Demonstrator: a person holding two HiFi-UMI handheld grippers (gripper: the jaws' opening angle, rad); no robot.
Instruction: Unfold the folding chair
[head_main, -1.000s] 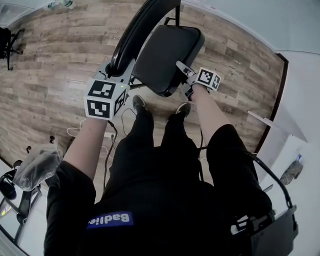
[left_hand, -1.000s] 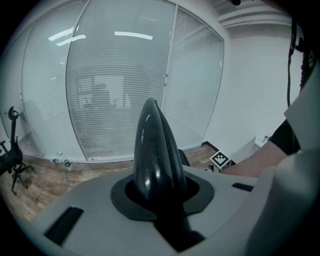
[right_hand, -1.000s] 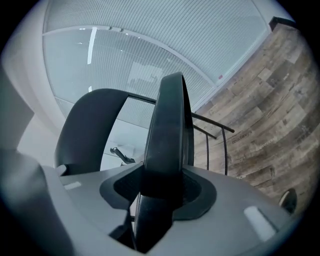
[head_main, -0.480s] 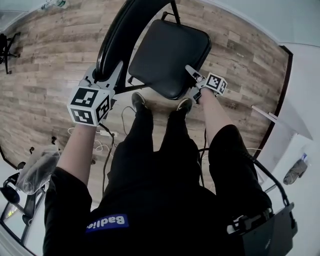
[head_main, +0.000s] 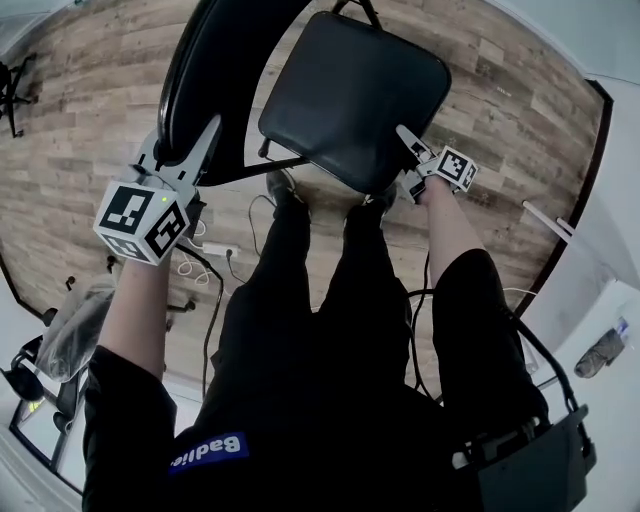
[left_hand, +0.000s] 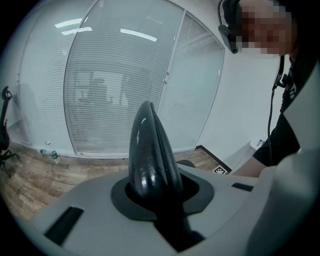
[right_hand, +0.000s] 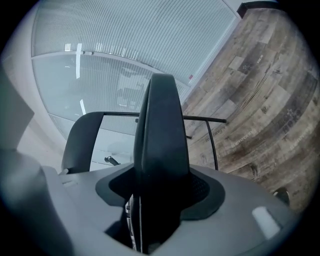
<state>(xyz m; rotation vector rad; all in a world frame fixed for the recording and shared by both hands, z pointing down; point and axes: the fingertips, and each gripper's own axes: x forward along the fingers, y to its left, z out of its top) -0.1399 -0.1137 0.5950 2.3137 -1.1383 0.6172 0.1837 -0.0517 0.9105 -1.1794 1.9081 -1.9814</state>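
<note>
The folding chair stands in front of me in the head view, its black padded seat (head_main: 350, 90) swung out nearly flat and its curved black backrest (head_main: 215, 70) at the upper left. My left gripper (head_main: 185, 150) is shut on the backrest's edge (left_hand: 150, 150), which fills the gap between its pads. My right gripper (head_main: 410, 150) sits at the seat's near right edge. Its jaws have just been opening, and the seat's edge (right_hand: 160, 145) still lies between them with the pads eased off. Past it in the right gripper view are the backrest (right_hand: 80, 140) and a thin frame tube (right_hand: 210, 120).
My legs and shoes (head_main: 285, 195) stand right under the seat's near edge on the wood floor (head_main: 90, 110). White cables (head_main: 210, 250) trail on the floor at left, near a plastic-wrapped bundle (head_main: 70, 335). A glass wall with blinds (left_hand: 115, 75) lies beyond, with bottles (left_hand: 50, 152) at its foot.
Both grippers have come down, the right one farther and outward to the right. The seat has swung down from tilted to nearly flat. The right jaws have loosened on the seat's edge.
</note>
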